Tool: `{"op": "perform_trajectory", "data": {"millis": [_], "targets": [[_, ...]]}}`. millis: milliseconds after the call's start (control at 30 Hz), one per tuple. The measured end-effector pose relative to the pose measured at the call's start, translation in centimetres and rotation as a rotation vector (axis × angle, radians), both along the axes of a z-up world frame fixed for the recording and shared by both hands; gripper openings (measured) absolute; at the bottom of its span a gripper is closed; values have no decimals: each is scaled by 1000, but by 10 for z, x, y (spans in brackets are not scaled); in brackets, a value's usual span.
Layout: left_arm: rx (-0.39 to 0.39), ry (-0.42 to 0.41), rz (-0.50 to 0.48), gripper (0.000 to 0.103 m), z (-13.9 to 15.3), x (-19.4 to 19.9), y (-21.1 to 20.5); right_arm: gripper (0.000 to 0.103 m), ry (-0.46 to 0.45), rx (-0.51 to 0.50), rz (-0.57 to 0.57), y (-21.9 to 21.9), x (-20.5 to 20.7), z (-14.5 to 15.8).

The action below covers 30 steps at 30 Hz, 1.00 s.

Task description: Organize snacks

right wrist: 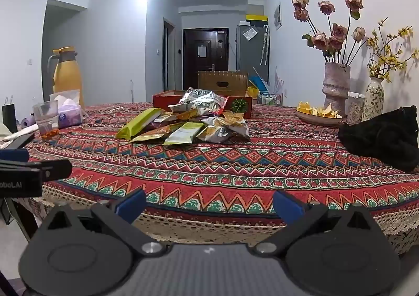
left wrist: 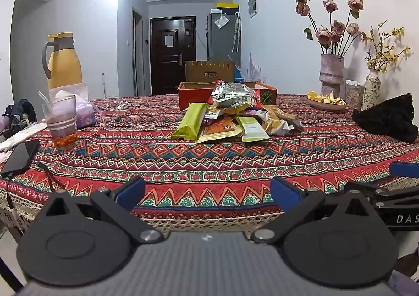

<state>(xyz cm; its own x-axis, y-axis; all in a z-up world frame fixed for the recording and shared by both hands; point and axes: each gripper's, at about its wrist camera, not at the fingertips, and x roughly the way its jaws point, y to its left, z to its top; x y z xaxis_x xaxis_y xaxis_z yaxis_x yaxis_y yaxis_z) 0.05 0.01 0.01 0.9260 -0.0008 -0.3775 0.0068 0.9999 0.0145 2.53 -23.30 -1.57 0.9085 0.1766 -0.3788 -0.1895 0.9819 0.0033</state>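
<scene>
A desk [left wrist: 209,162] under a patterned red cloth carries a heap of snack packets [left wrist: 230,118] near its middle, just in front of an open red box [left wrist: 193,97]. Both the left gripper [left wrist: 208,191] and the right gripper [right wrist: 209,204] hover at the near edge, jaws wide apart and empty.

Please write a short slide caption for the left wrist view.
Open left gripper faces snack pile and red box on patterned tablecloth.

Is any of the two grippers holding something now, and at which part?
Nothing is held. The left gripper and the right gripper are both open and empty, short of the snack pile.
</scene>
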Motion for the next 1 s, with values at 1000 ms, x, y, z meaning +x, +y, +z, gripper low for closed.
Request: {"op": "perform_trajectory", "data": {"millis": [1000], "targets": [[10,-12,-6,103,-1,-2,-2,103,-17,-12,2,1,-3,0]]}}
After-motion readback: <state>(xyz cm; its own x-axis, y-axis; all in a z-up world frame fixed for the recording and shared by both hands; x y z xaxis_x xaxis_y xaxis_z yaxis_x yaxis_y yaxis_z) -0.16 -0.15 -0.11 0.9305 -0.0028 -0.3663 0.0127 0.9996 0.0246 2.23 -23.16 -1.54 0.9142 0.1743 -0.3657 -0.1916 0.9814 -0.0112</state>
